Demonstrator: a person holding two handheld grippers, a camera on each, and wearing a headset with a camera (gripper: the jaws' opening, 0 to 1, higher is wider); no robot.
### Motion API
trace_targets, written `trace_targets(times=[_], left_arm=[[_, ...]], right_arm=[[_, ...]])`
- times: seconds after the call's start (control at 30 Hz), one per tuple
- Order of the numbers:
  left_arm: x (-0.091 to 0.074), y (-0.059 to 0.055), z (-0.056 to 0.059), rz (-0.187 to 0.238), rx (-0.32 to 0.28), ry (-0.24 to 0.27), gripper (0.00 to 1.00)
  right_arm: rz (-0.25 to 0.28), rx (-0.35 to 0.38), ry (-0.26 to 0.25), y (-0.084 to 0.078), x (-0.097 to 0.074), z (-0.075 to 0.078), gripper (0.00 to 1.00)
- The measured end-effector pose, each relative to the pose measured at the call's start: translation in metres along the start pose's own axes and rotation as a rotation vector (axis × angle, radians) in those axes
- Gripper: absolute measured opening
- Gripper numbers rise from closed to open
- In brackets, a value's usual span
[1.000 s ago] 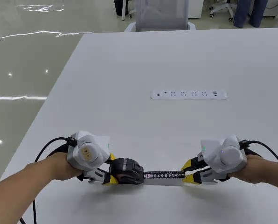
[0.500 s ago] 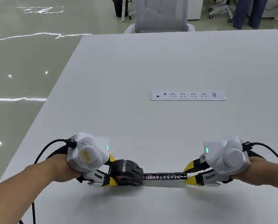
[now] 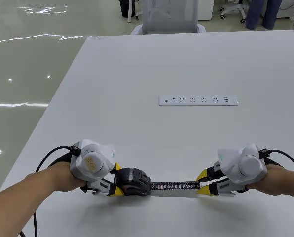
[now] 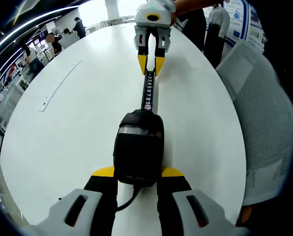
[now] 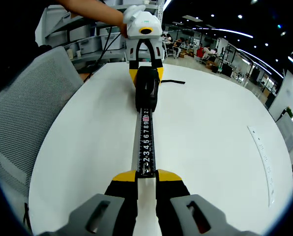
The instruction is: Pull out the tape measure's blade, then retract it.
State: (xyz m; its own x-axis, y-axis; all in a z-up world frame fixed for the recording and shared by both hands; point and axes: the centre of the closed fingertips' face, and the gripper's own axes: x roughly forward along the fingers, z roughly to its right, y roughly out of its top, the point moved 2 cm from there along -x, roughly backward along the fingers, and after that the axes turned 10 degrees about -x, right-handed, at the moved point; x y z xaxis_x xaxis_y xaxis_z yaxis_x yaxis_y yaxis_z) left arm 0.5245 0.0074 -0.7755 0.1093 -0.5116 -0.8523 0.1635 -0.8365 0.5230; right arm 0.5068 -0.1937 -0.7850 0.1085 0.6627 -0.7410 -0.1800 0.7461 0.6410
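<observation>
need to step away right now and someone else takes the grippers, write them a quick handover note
Left gripper: shut on the tape measure case, which sits on the white table near its front edge.
Right gripper: shut on the free end of the blade, which runs straight and low over the table between the two grippers.
Done: a short length of blade is out.
Left: pull further if wanted, then feed it back into the case.

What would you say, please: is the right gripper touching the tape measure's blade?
Touching. The right gripper view shows the right gripper with its yellow tips closed on the end of the blade, no gap. The left gripper clamps the case.
</observation>
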Motion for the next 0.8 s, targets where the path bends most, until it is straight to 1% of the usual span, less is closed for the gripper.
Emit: trace_targets(times=[0.47,0.8], left_arm=[[0.0004,0.0004,0.0008,-0.001,0.000,0.001,0.26],[0.0000,0.0010,0.0019,-0.002,0.001,0.001,0.26]], right_arm=[[-0.001,0.006,-0.003,-0.0057,-0.0059,-0.0026,0.11],[0.000,0.011,-0.001,-0.0068,-0.0087,-0.0031,0.11]])
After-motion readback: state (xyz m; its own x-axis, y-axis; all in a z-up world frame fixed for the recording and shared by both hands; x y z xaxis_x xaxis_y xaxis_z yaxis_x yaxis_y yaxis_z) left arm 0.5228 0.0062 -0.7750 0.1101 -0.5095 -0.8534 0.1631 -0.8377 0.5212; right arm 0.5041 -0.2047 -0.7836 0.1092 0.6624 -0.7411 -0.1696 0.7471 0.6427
